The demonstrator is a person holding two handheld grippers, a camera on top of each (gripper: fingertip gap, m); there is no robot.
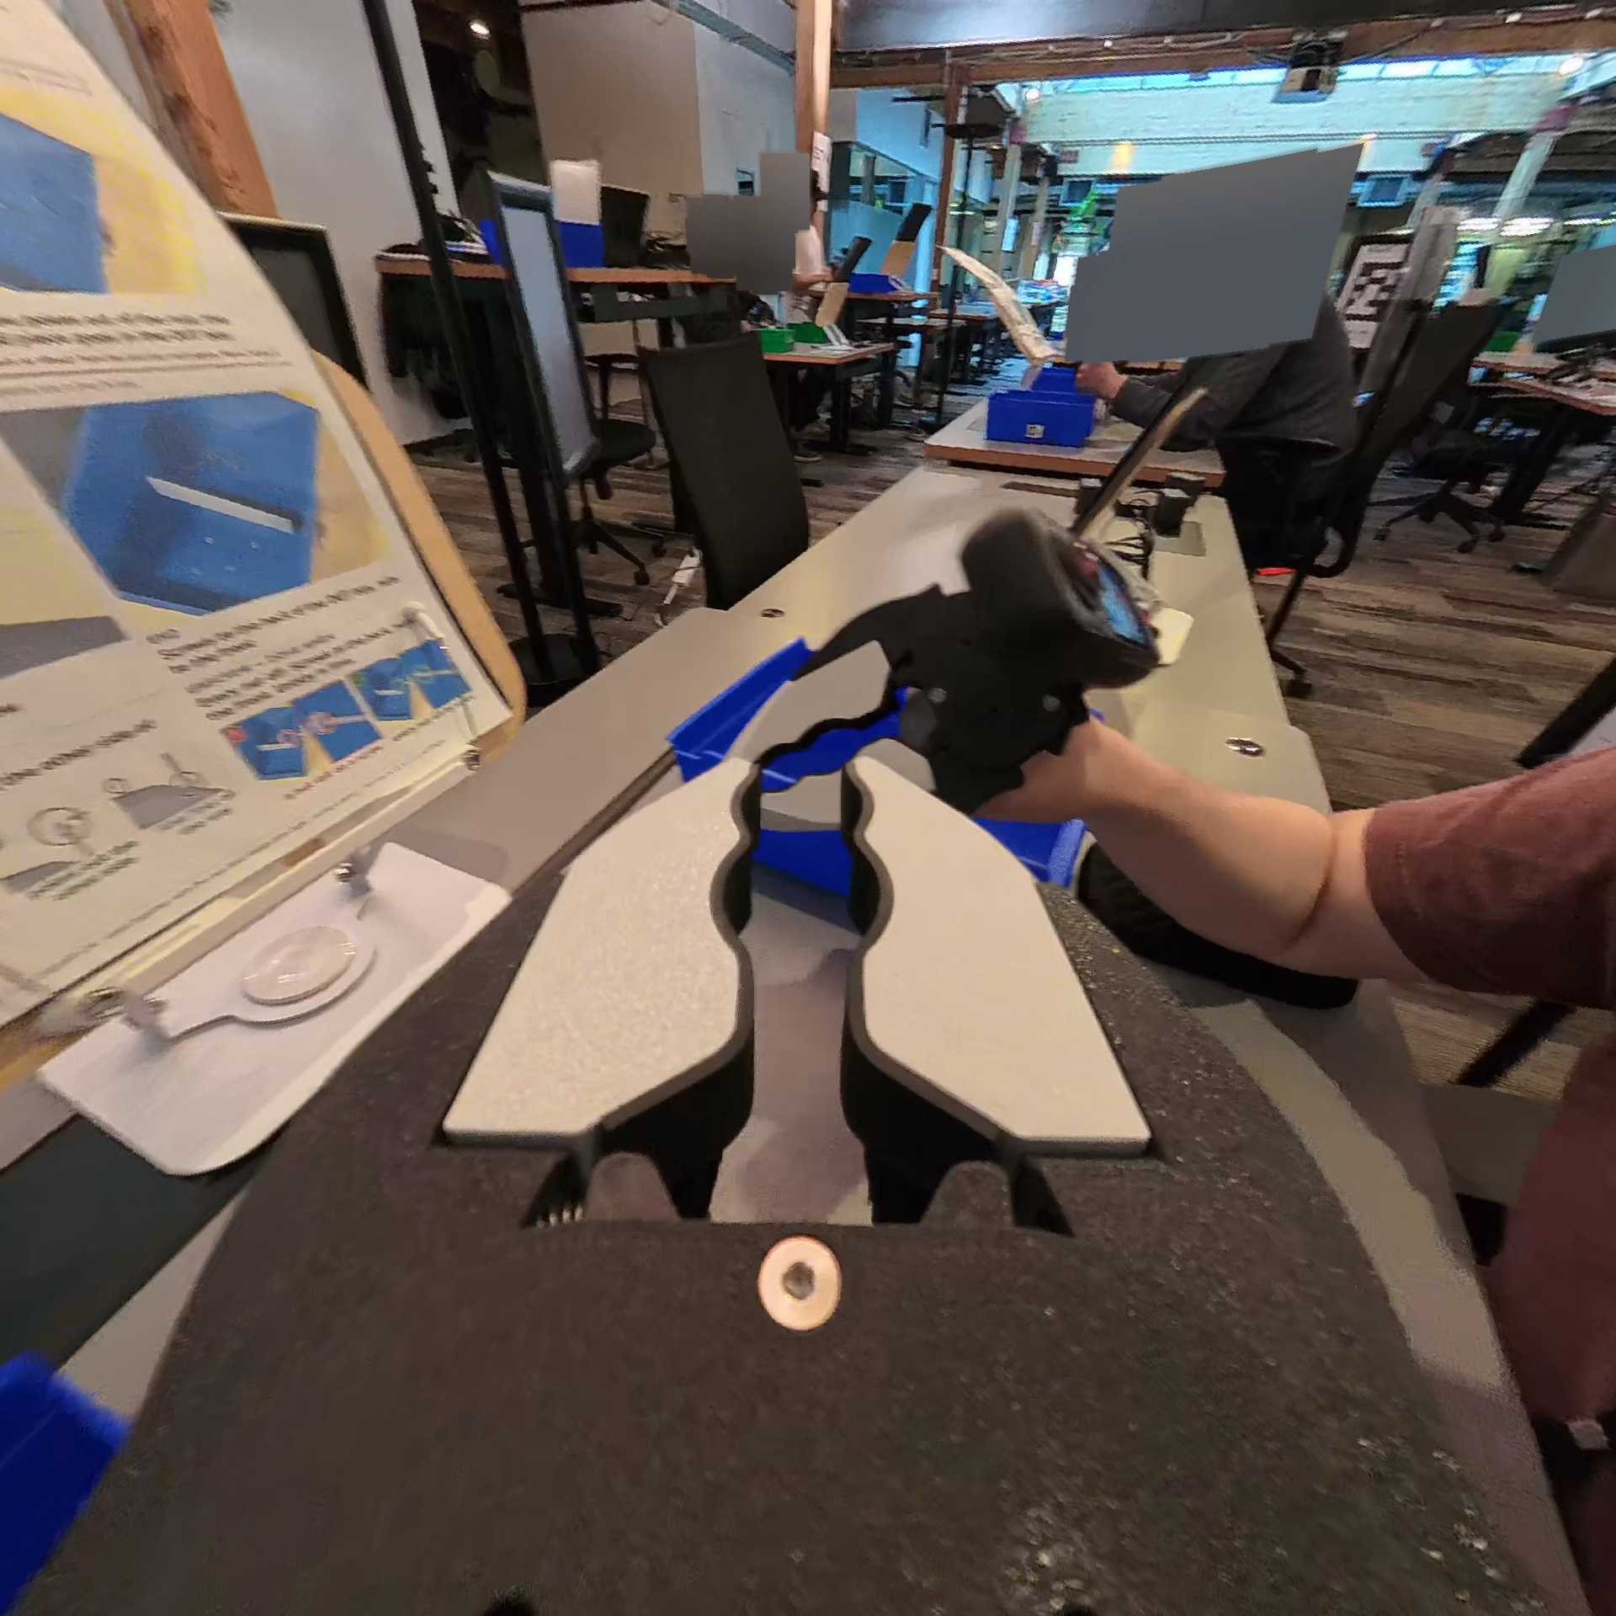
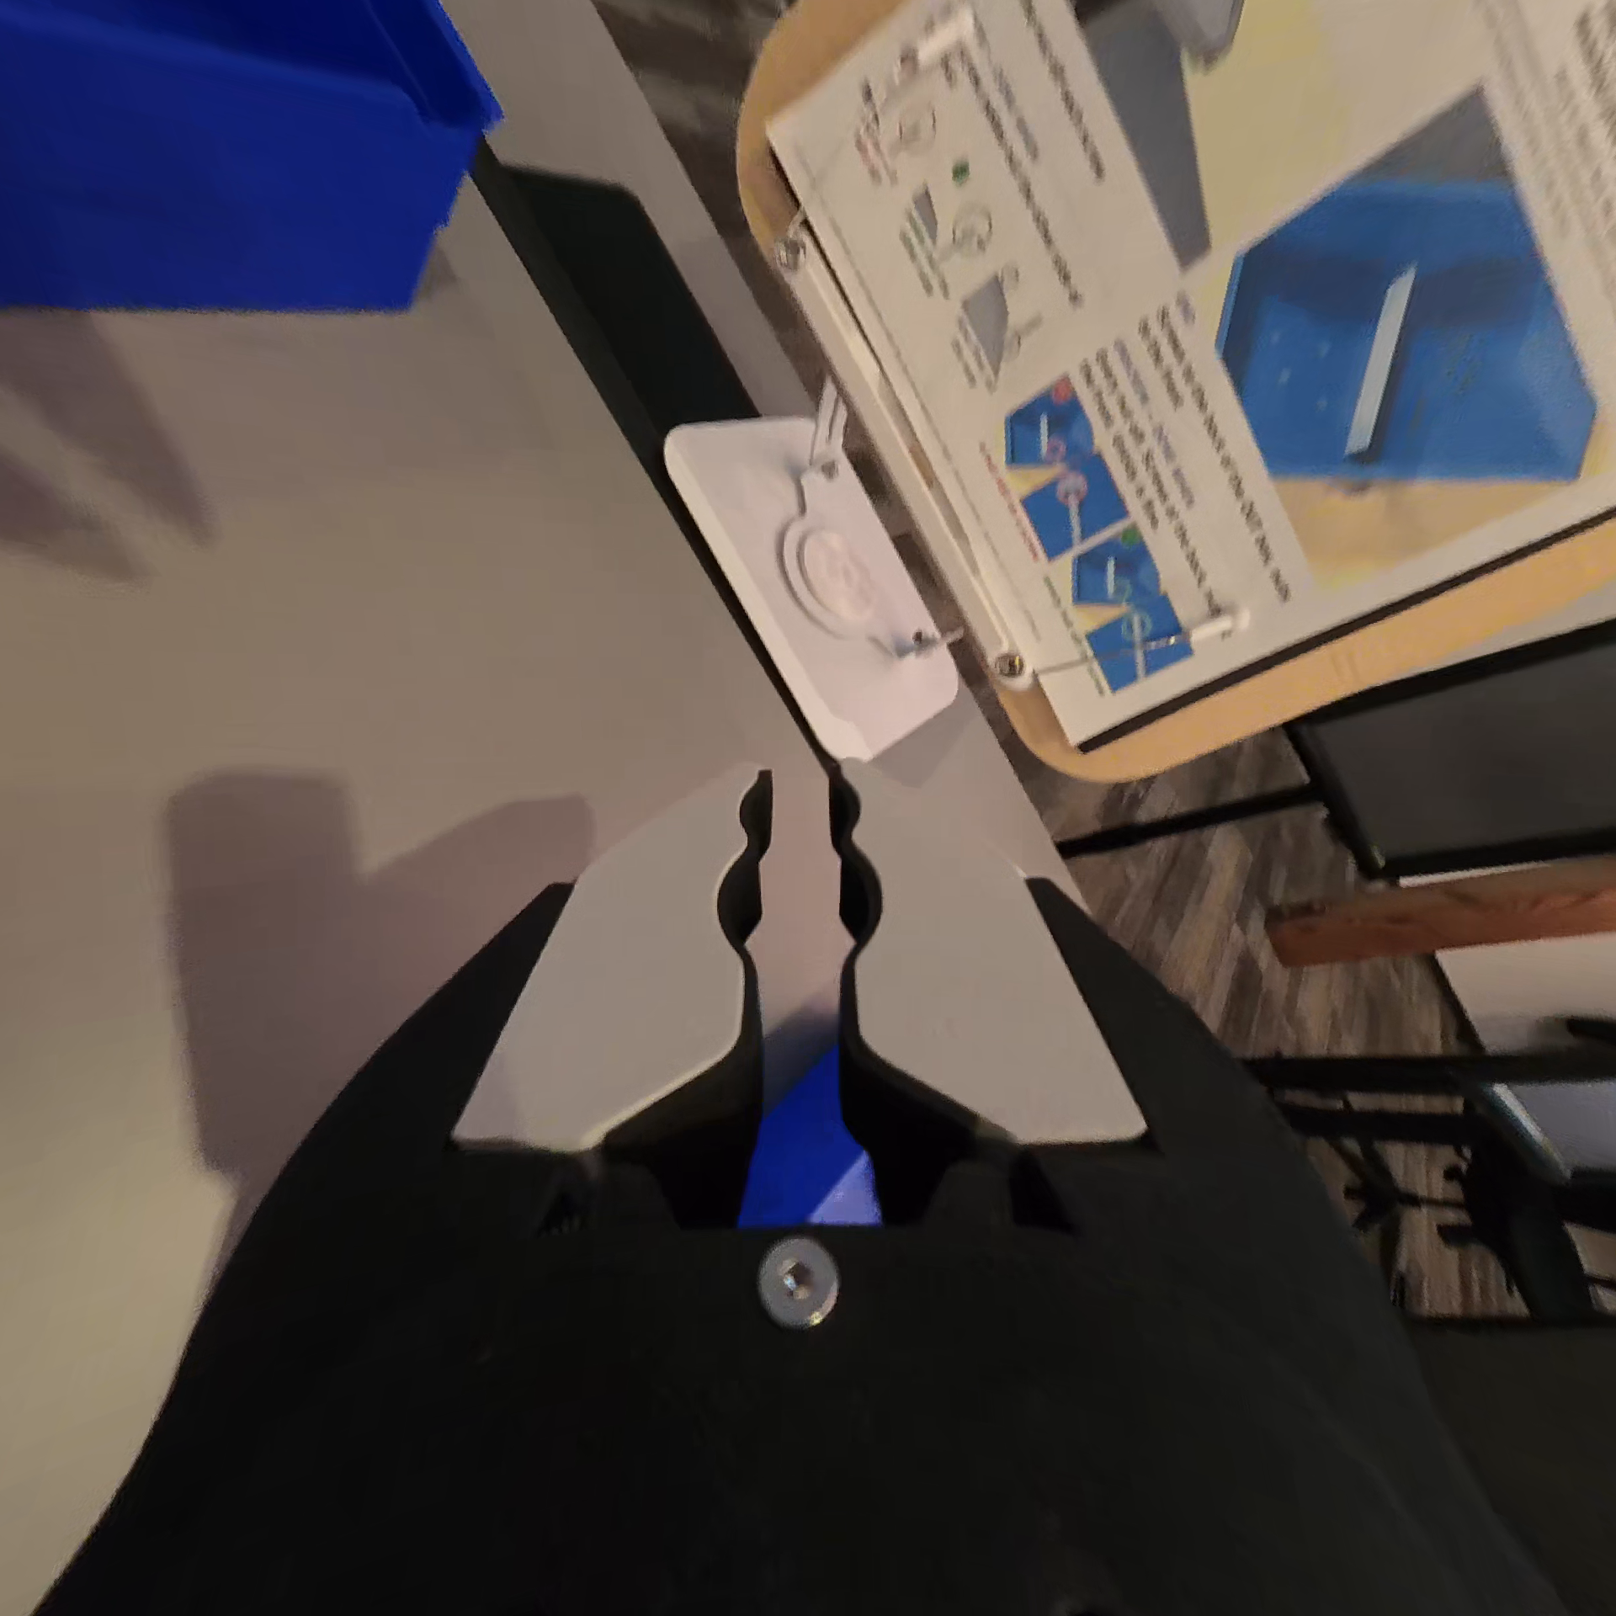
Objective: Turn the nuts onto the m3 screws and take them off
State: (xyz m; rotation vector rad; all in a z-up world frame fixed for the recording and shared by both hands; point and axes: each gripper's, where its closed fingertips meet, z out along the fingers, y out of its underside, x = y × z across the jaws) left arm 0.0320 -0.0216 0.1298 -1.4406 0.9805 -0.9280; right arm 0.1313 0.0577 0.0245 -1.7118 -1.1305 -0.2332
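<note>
Hovering slightly parted and empty, both grey-padded black grippers (image 1: 796,787) (image 2: 800,787) are nearing blue plastic bins (image 1: 813,853) — no nuts or screws showing, threading apparently unstarted.

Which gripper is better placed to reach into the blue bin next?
Right, probably. In the left wrist view the right gripper hangs over the blue bin, its fingers apart and angled toward it. The left gripper sits farther back, short of the bin. No nuts or screws show.

Blue bins (image 1: 791,853), grey table (image 2: 350,568), black grippers with pale grey fingers (image 1: 612,971), white stand base (image 2: 813,586)
</note>
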